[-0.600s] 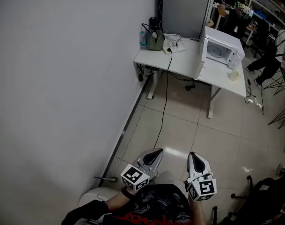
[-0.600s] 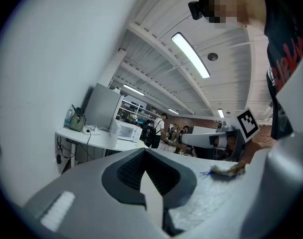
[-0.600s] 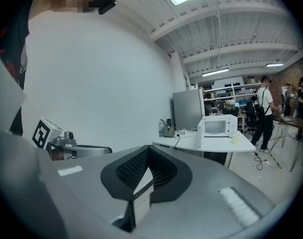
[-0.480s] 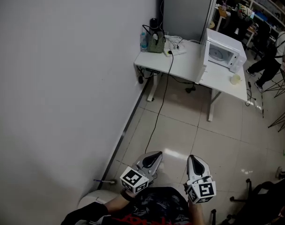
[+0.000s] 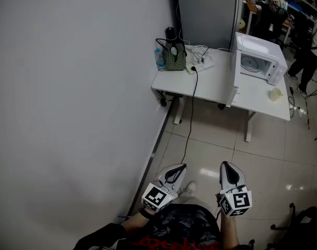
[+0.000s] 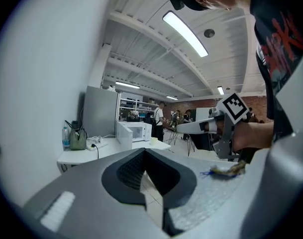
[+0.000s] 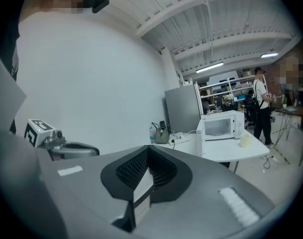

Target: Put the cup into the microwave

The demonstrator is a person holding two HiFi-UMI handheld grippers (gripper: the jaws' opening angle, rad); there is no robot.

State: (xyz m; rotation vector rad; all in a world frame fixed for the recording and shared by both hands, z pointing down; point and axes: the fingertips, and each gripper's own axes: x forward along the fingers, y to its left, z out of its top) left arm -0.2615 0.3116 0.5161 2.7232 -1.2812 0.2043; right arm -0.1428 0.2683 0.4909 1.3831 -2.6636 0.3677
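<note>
A pale cup (image 5: pixel 275 94) stands on the white table (image 5: pixel 210 77) just in front of the white microwave (image 5: pixel 258 59), whose door (image 5: pixel 234 82) hangs open; both also show far off in the right gripper view, the cup (image 7: pixel 245 141) beside the microwave (image 7: pixel 219 126). My left gripper (image 5: pixel 177 170) and right gripper (image 5: pixel 226 169) are held low in front of the person's body, far from the table, both shut with nothing between the jaws. In the left gripper view the microwave (image 6: pixel 135 131) is small and distant, and the right gripper (image 6: pixel 191 127) crosses at the right.
A green bag (image 5: pixel 174 59), a water bottle (image 5: pixel 159 59) and a power strip with cables (image 5: pixel 200 64) sit on the table's left part. A cord (image 5: pixel 189 119) hangs to the tiled floor. A white wall (image 5: pixel 70 98) runs along the left. A person (image 5: pixel 310 56) stands past the table.
The view has shifted: the table and microwave now sit lower and a little nearer in the head view. Both grippers stay shut in front of the body.
</note>
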